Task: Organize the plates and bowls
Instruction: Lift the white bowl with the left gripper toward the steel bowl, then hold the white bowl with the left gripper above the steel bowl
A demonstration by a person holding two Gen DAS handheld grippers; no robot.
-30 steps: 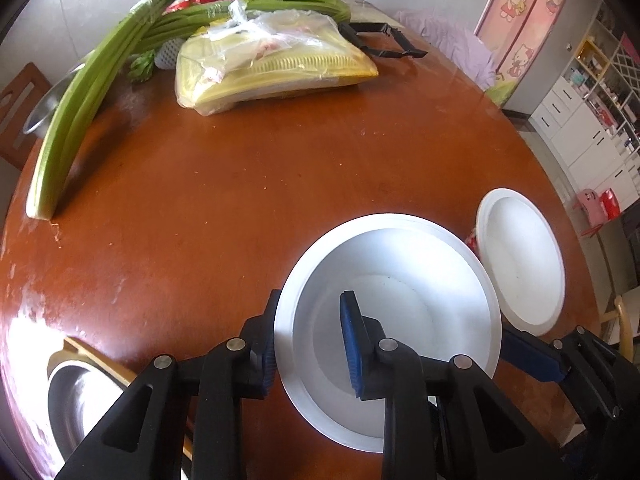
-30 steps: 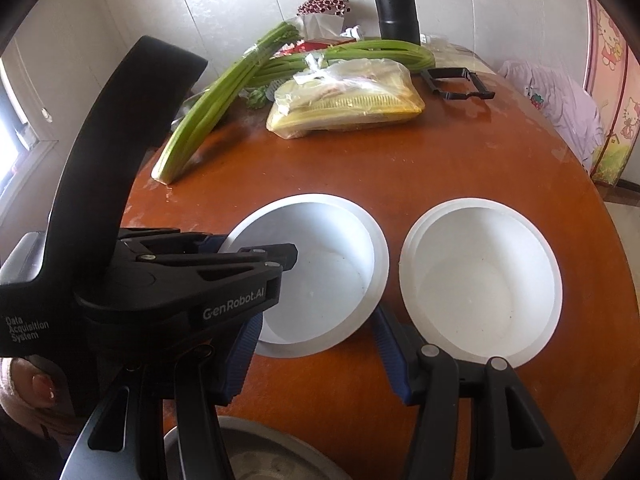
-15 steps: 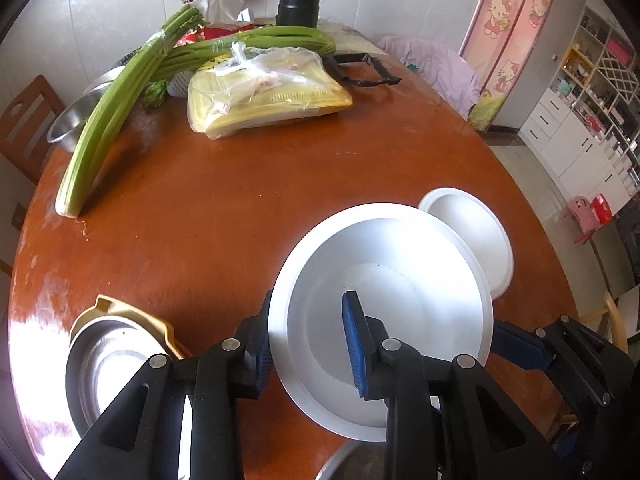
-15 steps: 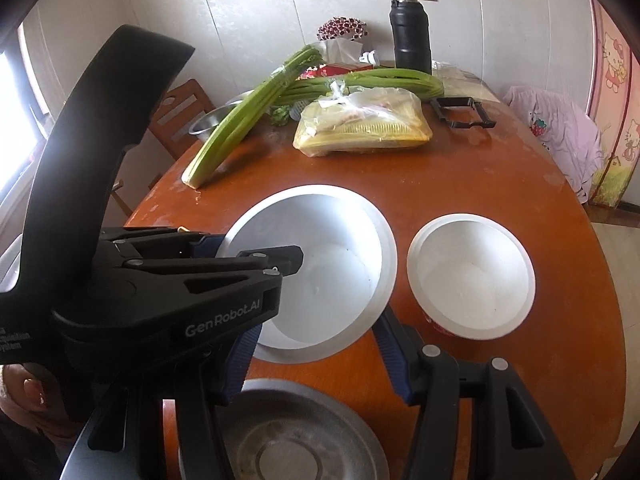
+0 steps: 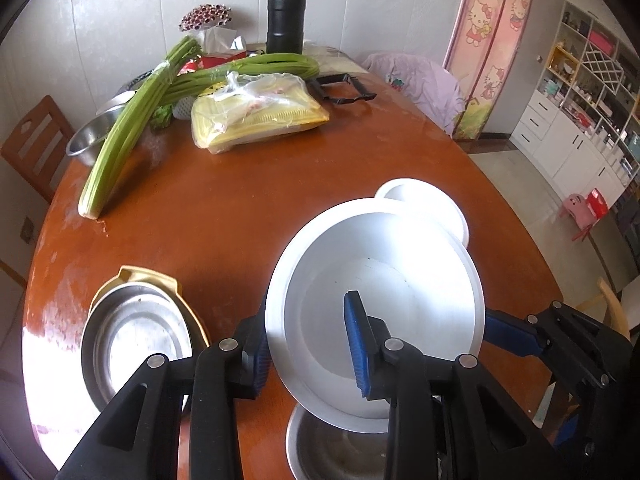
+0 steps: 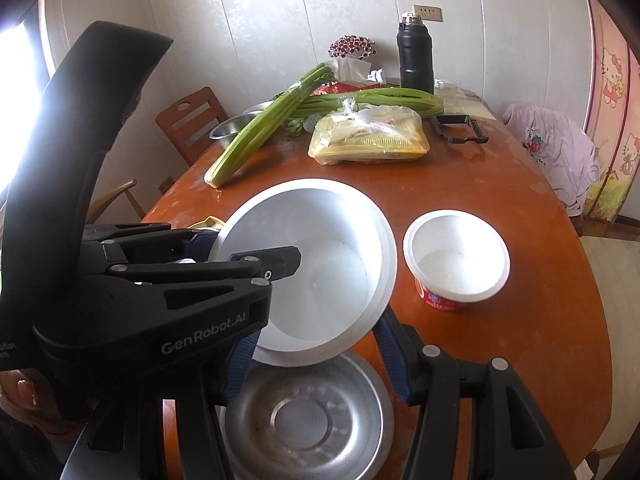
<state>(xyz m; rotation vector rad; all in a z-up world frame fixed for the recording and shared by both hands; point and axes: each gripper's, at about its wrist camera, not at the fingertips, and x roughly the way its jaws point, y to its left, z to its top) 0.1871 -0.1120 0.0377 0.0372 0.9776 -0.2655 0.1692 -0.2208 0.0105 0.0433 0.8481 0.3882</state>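
My left gripper (image 5: 308, 344) is shut on the near rim of a large white bowl (image 5: 400, 280), one finger inside and one outside, and holds it lifted and tilted above the table. The same white bowl (image 6: 320, 264) fills the middle of the right wrist view. A smaller white bowl with a red base (image 6: 456, 260) stands on the table to its right; its rim (image 5: 424, 196) peeks out behind the held bowl. A steel bowl (image 6: 308, 420) sits below the held bowl. My right gripper (image 6: 316, 360) is open and empty, just beneath the held bowl's near rim.
A steel plate in a yellow dish (image 5: 136, 332) lies at the table's near left. Celery (image 5: 132, 128), a bagged yellow pack (image 5: 260, 116), a black flask (image 5: 285, 20), a black clip (image 5: 344, 88) and a steel basin (image 5: 96, 132) occupy the far side. The round table's edge (image 5: 532, 240) curves at right.
My left gripper has lifted the large white bowl up and back toward me, off the table. The steel bowl and the yellow dish have come into view beneath. The right gripper rose alongside.
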